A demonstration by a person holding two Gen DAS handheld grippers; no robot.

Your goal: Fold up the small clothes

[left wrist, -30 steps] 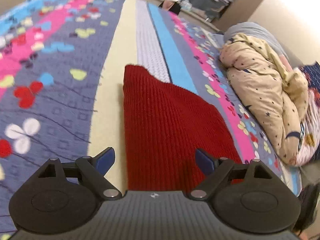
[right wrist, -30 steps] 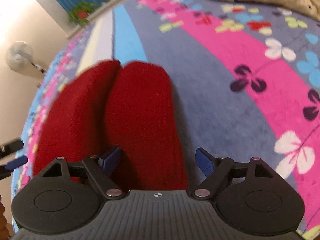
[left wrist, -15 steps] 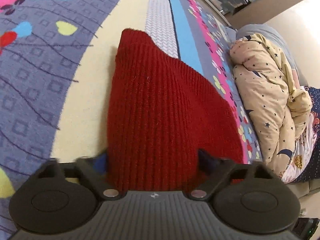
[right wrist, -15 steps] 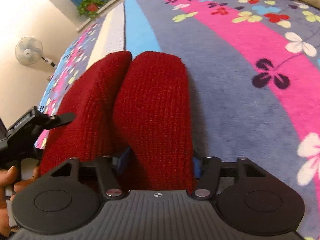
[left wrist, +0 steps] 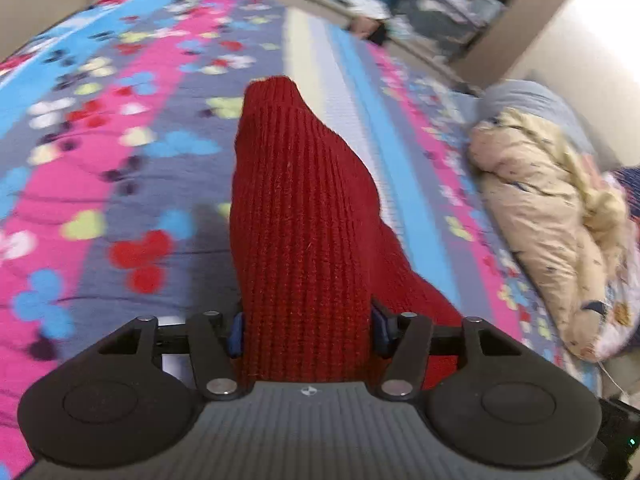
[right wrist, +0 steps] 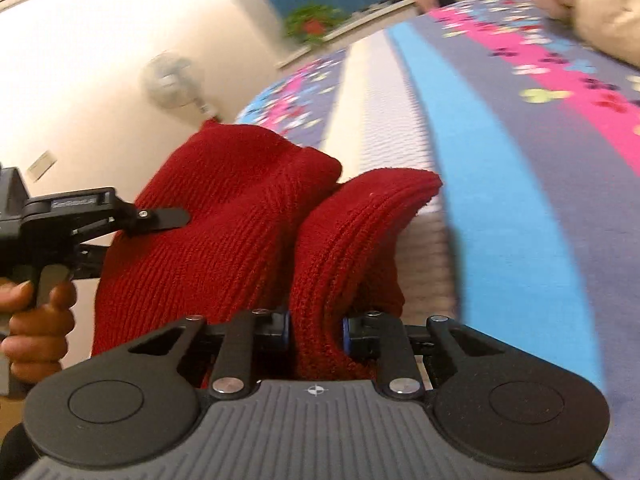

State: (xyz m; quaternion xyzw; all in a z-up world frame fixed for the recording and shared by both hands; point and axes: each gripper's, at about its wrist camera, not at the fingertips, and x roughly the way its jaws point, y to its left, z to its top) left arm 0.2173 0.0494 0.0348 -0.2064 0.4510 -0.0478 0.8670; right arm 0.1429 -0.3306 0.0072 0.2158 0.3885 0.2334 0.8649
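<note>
A red knit garment (left wrist: 304,200) runs from between my left gripper's jaws out over the flowered bed cover (left wrist: 120,160). My left gripper (left wrist: 308,332) is closing, and its blue pads (left wrist: 237,334) press the knit from both sides. In the right wrist view the same garment (right wrist: 224,216) hangs in two bunched folds above the cover (right wrist: 520,200). My right gripper (right wrist: 316,332) is closing too, its pads squeezing the right fold. The left gripper's finger (right wrist: 160,218) lies against the left fold, with a hand (right wrist: 36,320) on its handle.
A rolled beige quilt (left wrist: 552,232) with star print lies along the bed's right side, and shows at the top right of the right wrist view (right wrist: 592,8). Past the bed's far edge stand cluttered shelves (left wrist: 440,12), a potted plant (right wrist: 316,24) and a fan (right wrist: 172,80).
Both grippers came forward over the red garment and closed on it. The knit went from lying flat to bunched and raised off the cover. The right wrist view has rolled.
</note>
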